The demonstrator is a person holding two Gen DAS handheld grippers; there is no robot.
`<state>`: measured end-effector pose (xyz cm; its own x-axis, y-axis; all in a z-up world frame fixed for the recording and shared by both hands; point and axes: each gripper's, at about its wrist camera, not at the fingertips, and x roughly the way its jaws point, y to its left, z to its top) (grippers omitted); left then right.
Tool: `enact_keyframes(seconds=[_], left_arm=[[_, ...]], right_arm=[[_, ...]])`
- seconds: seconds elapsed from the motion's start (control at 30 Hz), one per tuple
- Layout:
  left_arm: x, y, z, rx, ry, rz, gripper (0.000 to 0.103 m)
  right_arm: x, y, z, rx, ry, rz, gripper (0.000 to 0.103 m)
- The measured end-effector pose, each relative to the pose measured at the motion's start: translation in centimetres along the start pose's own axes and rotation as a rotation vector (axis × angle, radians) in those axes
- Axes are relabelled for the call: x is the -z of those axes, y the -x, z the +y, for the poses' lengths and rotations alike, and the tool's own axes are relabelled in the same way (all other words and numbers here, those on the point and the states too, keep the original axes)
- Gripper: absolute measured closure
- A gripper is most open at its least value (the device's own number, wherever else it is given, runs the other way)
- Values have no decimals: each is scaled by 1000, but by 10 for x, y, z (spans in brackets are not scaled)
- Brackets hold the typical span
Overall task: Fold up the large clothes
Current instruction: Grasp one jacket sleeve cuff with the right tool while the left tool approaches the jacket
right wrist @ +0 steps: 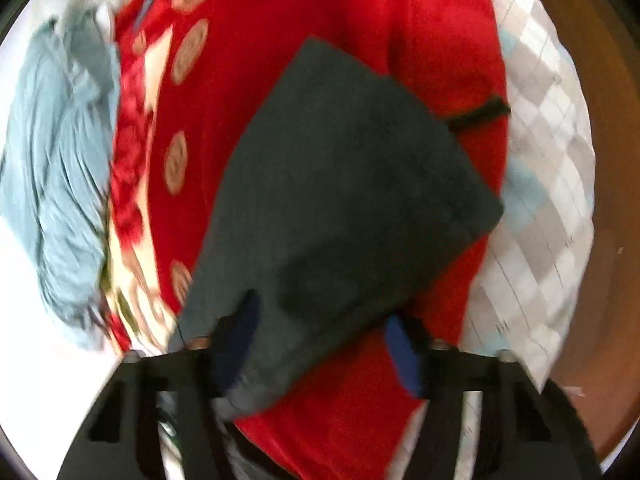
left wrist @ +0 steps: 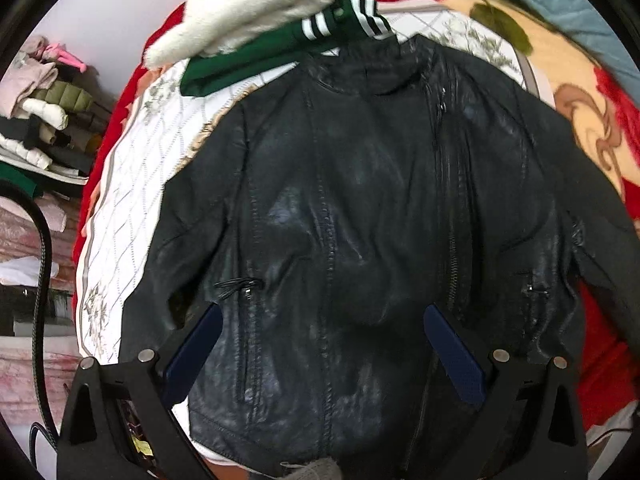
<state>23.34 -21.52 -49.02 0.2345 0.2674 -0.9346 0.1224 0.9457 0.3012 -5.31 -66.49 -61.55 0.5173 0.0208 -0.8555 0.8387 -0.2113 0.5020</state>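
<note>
- A black leather jacket with zips and zipped pockets lies spread front-up across the middle of the left wrist view, collar toward the top, on a white quilted cover with a diamond pattern. No brand, label or writing can be read on it.
- The left gripper hangs over the jacket's lower front with its dark blue pads set wide apart, pressing on nothing; the jacket's hem is cut off behind its black frame.
- In the blurred right wrist view, a dark grey-black sleeve-like piece of cloth runs from the centre down between the fingers of the right gripper. The jaws stand partly closed; whether the pads actually press the cloth cannot be made out through the blur.
- A green garment with white stripes and a cream fleecy piece lie at the jacket's collar, upper centre.
- A red patterned blanket fills the ground under the right gripper, with pale blue bedding at left and a grey-white checked cloth at right.
- A stack of folded clothes sits at the left edge.
</note>
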Motion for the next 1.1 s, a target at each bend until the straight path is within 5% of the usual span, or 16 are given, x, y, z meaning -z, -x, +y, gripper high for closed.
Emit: enact_keyframes(seconds=[0.13, 0.33, 0.37, 0.4, 0.5, 0.7, 0.9, 1.1], left_arm=[[-5, -12, -12, 5, -13, -6, 0], [-15, -29, -18, 27, 4, 2, 0], [-15, -30, -17, 30, 8, 1, 0], [-17, -32, -16, 31, 12, 1, 0], [-20, -38, -8, 32, 30, 5, 0], [-20, -44, 23, 36, 67, 11, 0], [-11, -50, 67, 52, 128, 41, 0], [1, -55, 120, 49, 213, 67, 0]], right_arm=[[0, 4, 13, -34, 14, -58, 71], [-10, -32, 21, -66, 31, -47, 45], [-9, -31, 26, -68, 39, -65, 50], [-7, -29, 31, -66, 50, -89, 69], [-4, -18, 41, -53, 94, -132, 95], [24, 30, 92, -66, 252, -213, 96], [105, 64, 188, -91, 552, -217, 97], [247, 47, 281, -128, 907, -113, 97]])
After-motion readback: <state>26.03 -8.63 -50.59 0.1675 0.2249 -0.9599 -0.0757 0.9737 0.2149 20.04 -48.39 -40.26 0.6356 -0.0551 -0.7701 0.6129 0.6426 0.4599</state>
